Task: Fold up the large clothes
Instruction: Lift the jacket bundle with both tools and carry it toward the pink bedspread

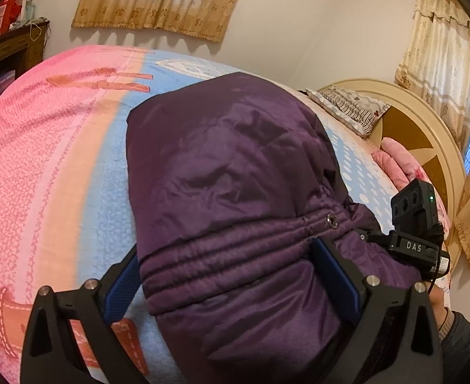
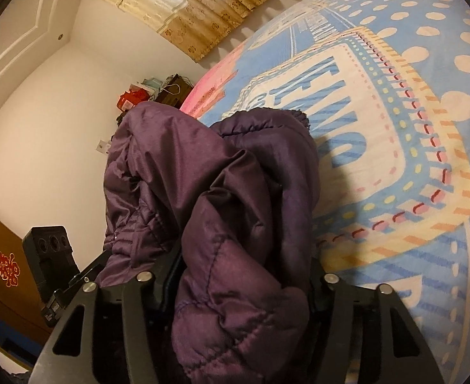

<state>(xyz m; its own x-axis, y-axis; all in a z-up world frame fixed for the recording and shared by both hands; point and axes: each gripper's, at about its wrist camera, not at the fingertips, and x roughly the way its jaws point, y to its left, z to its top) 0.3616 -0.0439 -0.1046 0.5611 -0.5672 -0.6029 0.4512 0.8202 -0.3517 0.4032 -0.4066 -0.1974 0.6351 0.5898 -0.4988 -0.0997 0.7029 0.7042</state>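
Purple jacket (image 1: 235, 192) is bunched on the bed (image 1: 59, 160), long axis running away from both grippers; left gripper (image 1: 228, 275) is spread around its hem, right gripper (image 2: 244, 275) is clamped on a quilted fold.

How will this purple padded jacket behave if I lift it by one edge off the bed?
The purple jacket will probably flop and sag: it is already bunched in soft folds. Its sheen suggests a slick shell that may slip between the pads. The quilted padding looks puffy, so likely light for its bulk.
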